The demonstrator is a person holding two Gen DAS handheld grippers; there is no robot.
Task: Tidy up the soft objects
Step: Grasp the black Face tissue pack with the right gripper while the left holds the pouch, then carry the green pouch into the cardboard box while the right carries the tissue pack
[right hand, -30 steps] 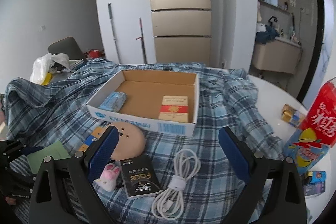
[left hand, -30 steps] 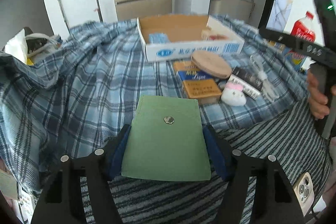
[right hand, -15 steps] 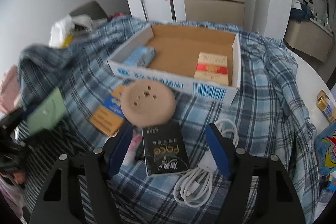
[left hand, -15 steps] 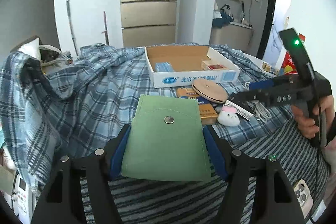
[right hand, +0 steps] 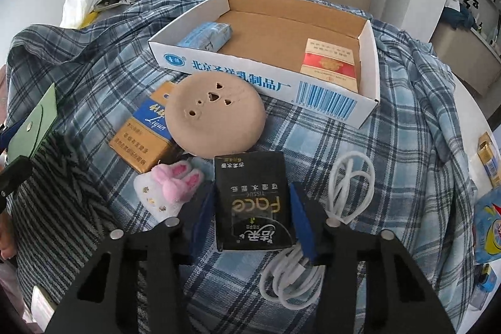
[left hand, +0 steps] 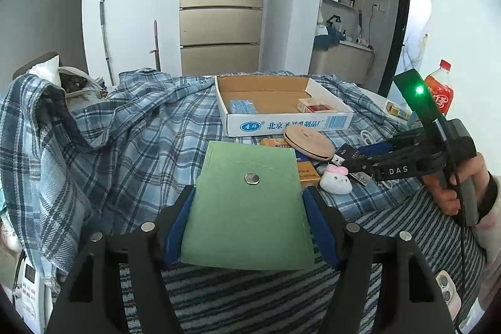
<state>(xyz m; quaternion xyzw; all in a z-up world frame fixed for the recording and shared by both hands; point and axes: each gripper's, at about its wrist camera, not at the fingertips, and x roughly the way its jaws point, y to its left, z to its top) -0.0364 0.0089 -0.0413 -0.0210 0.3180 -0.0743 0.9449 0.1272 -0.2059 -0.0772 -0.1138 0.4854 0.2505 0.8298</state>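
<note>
Tissue pack lengthwise between fingers

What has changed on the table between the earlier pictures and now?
The right gripper came down from above the table to the black tissue pack; its jaws are closing around the pack, which lies between them. Unchanged: the left gripper holds the green pouch, and the box, round pad, plush bunny and cable lie as before.

A lived-in home: a tall beige refrigerator stands behind a table draped in blue plaid cloth, a mop leans on the wall, and a bathroom vanity shows through the doorway.
</note>
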